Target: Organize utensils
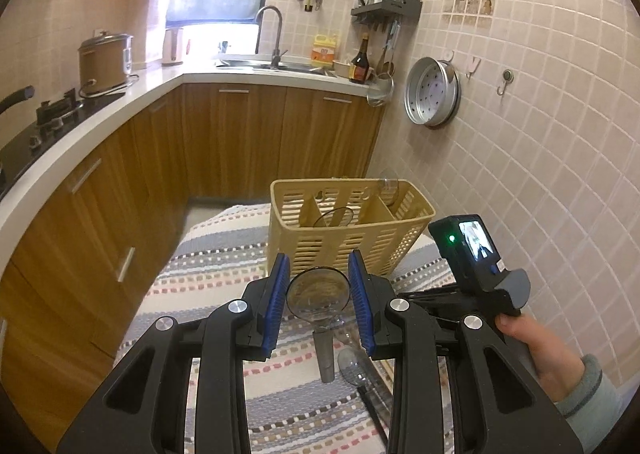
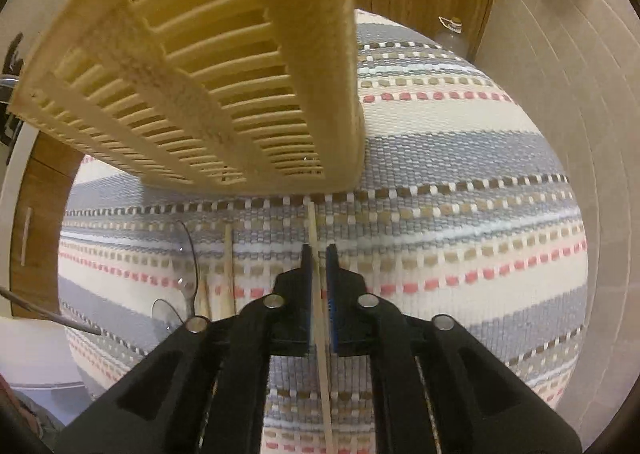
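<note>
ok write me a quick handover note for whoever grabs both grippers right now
Left hand-held gripper: jaws around a clear plastic spoon, bowl up between the pads, held off the striped cloth.
Right hand-held gripper: pointed down at the cloth with a wooden chopstick in a narrow gap between the jaws; a firm grip can't be told.
Yellow slotted basket stands on the cloth ahead.
Done: two clear spoons already stand in its compartments.
Left: drop in the held spoon, then the chopstick, more chopsticks and another clear spoon lying on the cloth.
</note>
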A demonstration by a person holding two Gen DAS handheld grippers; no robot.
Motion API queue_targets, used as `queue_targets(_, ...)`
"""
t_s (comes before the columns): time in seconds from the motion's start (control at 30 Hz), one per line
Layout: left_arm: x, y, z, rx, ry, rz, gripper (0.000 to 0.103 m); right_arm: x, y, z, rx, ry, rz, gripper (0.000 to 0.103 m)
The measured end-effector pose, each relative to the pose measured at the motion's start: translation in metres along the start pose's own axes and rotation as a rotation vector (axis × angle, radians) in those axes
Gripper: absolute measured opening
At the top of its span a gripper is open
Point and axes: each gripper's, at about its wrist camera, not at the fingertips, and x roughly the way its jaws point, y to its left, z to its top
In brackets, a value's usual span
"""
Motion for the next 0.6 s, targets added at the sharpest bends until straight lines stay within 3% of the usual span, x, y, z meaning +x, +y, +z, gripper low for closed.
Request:
queue_targets(0.07, 0.001, 0.002, -0.001, 0.001, 0.001, -0.001, 0.029, -0.002, 0.002, 0.002, -0.007, -0.014, 0.000, 0.024)
queue_targets(0.1, 0.001, 0.002, -0.001, 0.000, 0.001, -0.001, 0.029, -0.005, 0.004, 0.003, -0.012, -0.030, -0.009, 0.039)
queue_targets(0.13, 0.002, 0.002, -0.001, 0.000, 0.001, -0.001, 0.029, -0.008, 0.004, 0.003, -0.016, -0.045, -0.017, 0.047)
queue_targets(0.17, 0.003, 0.003, -0.001, 0.000, 0.002, -0.002, 0.029, -0.008, 0.006, 0.005, -0.024, -0.049, -0.038, 0.047)
queue_targets(0.2, 0.004, 0.003, 0.000, 0.000, 0.004, -0.002, 0.029, -0.008, 0.007, 0.005, -0.032, -0.037, -0.056, 0.046)
queue_targets(0.23, 0.006, 0.003, 0.000, -0.001, 0.005, -0.003, 0.029, -0.004, 0.008, 0.007, -0.035, -0.019, -0.064, 0.034)
queue_targets(0.3, 0.008, 0.004, -0.001, -0.003, 0.009, -0.006, 0.029, 0.003, 0.010, 0.010, -0.041, 0.007, -0.069, 0.027)
queue_targets(0.37, 0.011, 0.005, -0.002, -0.005, 0.013, -0.008, 0.029, 0.007, 0.018, 0.012, -0.095, 0.002, -0.132, 0.018)
queue_targets(0.43, 0.013, 0.004, -0.003, -0.002, 0.018, -0.006, 0.029, 0.009, 0.031, 0.015, -0.145, 0.011, -0.152, 0.003)
queue_targets(0.6, 0.008, 0.002, -0.003, 0.007, 0.010, -0.013, 0.029, -0.021, 0.047, 0.001, -0.196, -0.054, -0.136, 0.003)
